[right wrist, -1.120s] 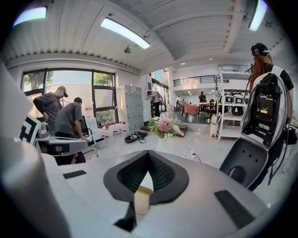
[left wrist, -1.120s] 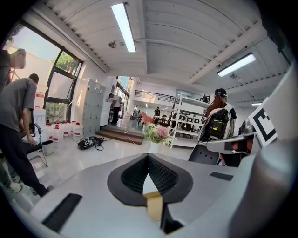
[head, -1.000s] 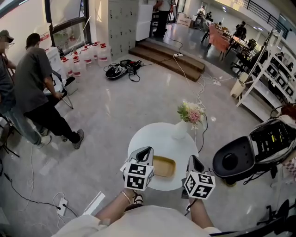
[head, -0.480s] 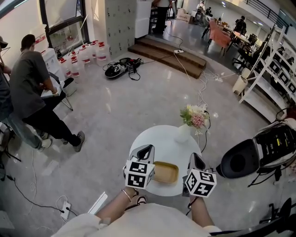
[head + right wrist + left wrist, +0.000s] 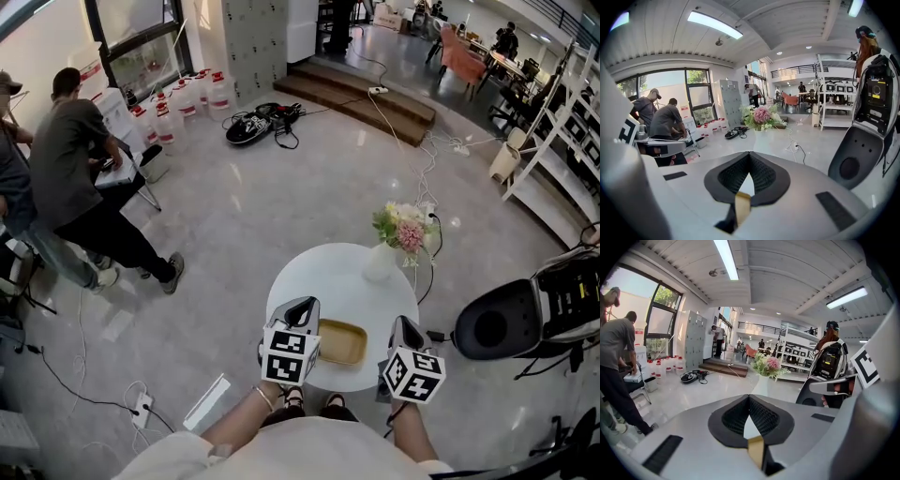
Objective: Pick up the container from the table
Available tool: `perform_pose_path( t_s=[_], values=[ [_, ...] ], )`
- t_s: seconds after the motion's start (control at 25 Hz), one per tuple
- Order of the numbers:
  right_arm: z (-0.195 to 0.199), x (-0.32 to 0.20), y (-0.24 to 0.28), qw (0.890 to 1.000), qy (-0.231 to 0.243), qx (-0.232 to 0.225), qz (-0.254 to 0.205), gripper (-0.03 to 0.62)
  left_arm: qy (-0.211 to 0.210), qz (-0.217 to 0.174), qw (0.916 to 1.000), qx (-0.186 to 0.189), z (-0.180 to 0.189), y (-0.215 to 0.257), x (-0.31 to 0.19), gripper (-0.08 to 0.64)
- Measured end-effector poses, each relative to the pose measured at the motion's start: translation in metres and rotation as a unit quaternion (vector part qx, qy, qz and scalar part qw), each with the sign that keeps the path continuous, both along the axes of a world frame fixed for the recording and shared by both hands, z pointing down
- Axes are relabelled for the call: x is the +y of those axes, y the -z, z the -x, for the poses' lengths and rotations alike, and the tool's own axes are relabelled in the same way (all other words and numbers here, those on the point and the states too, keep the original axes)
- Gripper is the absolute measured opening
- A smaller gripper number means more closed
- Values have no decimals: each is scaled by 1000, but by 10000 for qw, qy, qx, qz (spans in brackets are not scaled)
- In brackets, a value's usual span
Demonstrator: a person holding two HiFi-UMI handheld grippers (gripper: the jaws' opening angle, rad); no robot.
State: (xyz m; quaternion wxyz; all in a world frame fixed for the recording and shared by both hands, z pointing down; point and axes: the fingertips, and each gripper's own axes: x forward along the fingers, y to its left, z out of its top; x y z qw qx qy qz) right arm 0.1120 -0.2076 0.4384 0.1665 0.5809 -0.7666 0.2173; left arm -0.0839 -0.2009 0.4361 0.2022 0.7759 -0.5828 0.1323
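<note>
Hardly anything has shifted since a second ago: left gripper [image 5: 298,309] and right gripper [image 5: 405,328] flank the container [image 5: 342,341] as before, only my view has drifted; both pairs of jaws are pressed together, holding nothing; the container lies on the table's [image 5: 319,277] near side; if I advance like this, shut tips could shove it toward the vase [image 5: 380,264] beyond.

Round white tabletop [image 5: 323,281]: 1. Tan container [image 5: 341,341] on it: 1. White vase [image 5: 380,263]: 1, holding one bunch of flowers [image 5: 405,228]. Grippers: 2, the left gripper [image 5: 302,306] and the right gripper [image 5: 403,326]. People at left of frame: 2, a person in a dark tee [image 5: 80,178] and a person at the frame edge [image 5: 13,173]. Red-capped bottles [image 5: 187,98], upper left: several, too small to count exactly. Power strip [image 5: 142,405] on the floor, lower left: 1.
</note>
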Motion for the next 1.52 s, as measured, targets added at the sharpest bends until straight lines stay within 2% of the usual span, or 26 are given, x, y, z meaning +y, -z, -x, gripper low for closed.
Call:
perform_pose_path(
  t_s=[0.32, 0.6, 1.08, 1.52],
  values=[
    [2, -13, 8, 9991, 415, -72, -8, 25, 265, 76, 9996, -48, -9, 6, 8, 16],
    [1, -10, -5, 9983, 565, -51, 121, 25, 408, 149, 9990, -91, -9, -4, 13, 15],
    [9, -7, -40, 9970, 677, -37, 365, 25, 615, 402, 9972, -103, 4, -40, 19, 15],
    [1, -3, -66, 9957, 591, -77, 713, 25, 794, 882, 9929, -118, 9, -73, 39, 15]
  ],
)
